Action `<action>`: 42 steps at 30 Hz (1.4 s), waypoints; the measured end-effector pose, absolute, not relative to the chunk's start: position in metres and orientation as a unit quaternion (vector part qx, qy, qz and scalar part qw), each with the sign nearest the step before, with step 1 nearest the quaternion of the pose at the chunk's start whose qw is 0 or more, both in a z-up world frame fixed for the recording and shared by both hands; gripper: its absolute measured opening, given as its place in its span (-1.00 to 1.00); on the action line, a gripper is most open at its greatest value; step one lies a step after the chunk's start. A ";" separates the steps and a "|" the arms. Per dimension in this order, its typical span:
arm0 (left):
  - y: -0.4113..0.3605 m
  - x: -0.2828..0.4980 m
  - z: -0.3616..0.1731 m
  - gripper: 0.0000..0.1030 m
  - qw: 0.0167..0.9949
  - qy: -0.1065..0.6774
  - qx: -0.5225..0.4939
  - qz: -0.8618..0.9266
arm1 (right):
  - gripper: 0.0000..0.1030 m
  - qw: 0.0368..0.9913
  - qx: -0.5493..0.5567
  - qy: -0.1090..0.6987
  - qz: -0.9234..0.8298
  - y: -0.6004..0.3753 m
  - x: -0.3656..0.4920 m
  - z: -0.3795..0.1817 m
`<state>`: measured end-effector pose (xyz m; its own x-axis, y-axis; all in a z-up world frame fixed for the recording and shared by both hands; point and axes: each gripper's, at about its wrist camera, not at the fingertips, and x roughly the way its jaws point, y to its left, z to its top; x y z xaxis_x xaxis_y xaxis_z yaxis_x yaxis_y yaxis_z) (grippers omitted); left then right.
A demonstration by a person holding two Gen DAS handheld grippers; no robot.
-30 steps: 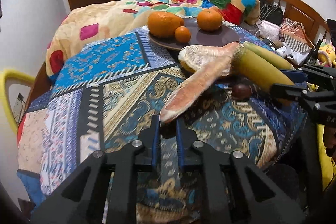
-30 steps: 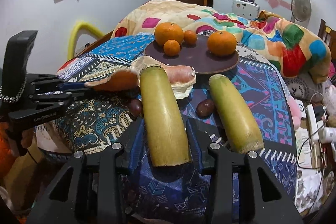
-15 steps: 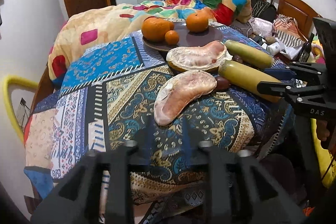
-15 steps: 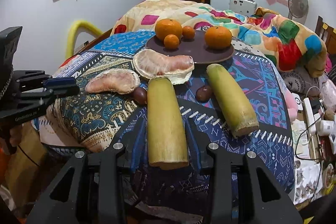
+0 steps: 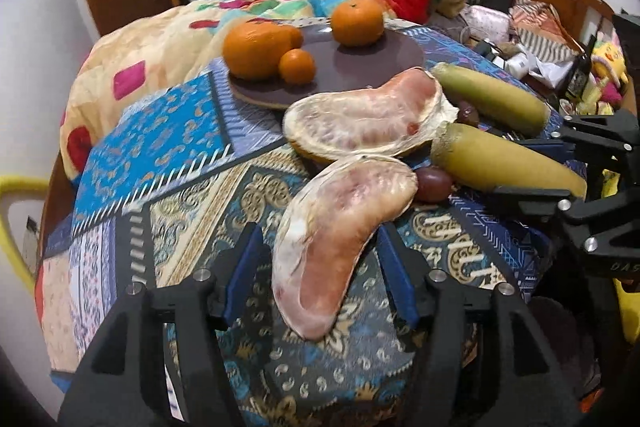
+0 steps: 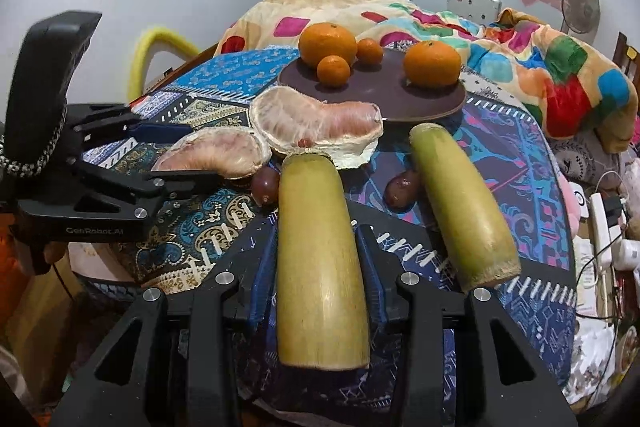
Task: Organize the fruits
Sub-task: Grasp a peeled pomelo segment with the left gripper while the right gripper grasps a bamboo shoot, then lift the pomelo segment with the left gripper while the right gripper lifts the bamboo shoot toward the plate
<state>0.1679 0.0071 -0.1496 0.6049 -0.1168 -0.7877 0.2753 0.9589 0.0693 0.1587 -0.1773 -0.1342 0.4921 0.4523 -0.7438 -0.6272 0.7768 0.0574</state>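
A peeled pink pomelo segment [image 5: 340, 247] lies on the patterned cloth between the wide-open fingers of my left gripper [image 5: 320, 267], untouched. It also shows in the right wrist view [image 6: 216, 155]. A second pomelo piece in its peel [image 5: 368, 123] lies behind it. My right gripper [image 6: 320, 259] is shut on a yellow-green sugarcane piece [image 6: 320, 259], which rests on the table. A second sugarcane piece [image 6: 464, 203] lies to its right. Two dark round fruits [image 6: 266, 185] sit beside the cane.
A dark round plate [image 6: 380, 95] at the back holds two big oranges [image 6: 328, 41] and two small ones. A colourful quilt [image 6: 540, 67] lies behind the table. The table edge is just under both grippers.
My left gripper let go of the pomelo segment, pulled back, then came forward with its fingers open around it. The right gripper kept its hold on the sugarcane.
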 end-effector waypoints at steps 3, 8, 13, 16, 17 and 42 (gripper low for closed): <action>0.004 0.171 -0.150 0.15 0.890 0.429 0.099 -0.115 | -0.30 0.859 -0.108 0.392 0.313 -0.177 0.160 -0.135; 0.005 0.176 -0.149 -0.05 0.888 0.438 0.066 -0.127 | -0.33 0.860 -0.094 0.393 0.312 -0.178 0.160 -0.133; 0.005 0.163 -0.148 -0.14 0.895 0.429 0.061 -0.104 | -0.33 0.865 -0.090 0.381 0.313 -0.180 0.154 -0.125; 0.011 0.152 -0.145 -0.14 0.900 0.424 0.052 -0.090 | -0.33 0.869 -0.087 0.372 0.313 -0.183 0.150 -0.117; 0.013 0.149 -0.143 -0.14 0.902 0.420 0.053 -0.082 | -0.33 0.871 -0.086 0.369 0.313 -0.184 0.150 -0.114; 0.034 0.125 -0.147 -0.01 0.889 0.449 0.075 -0.046 | -0.35 0.857 -0.135 0.391 0.308 -0.184 0.148 -0.118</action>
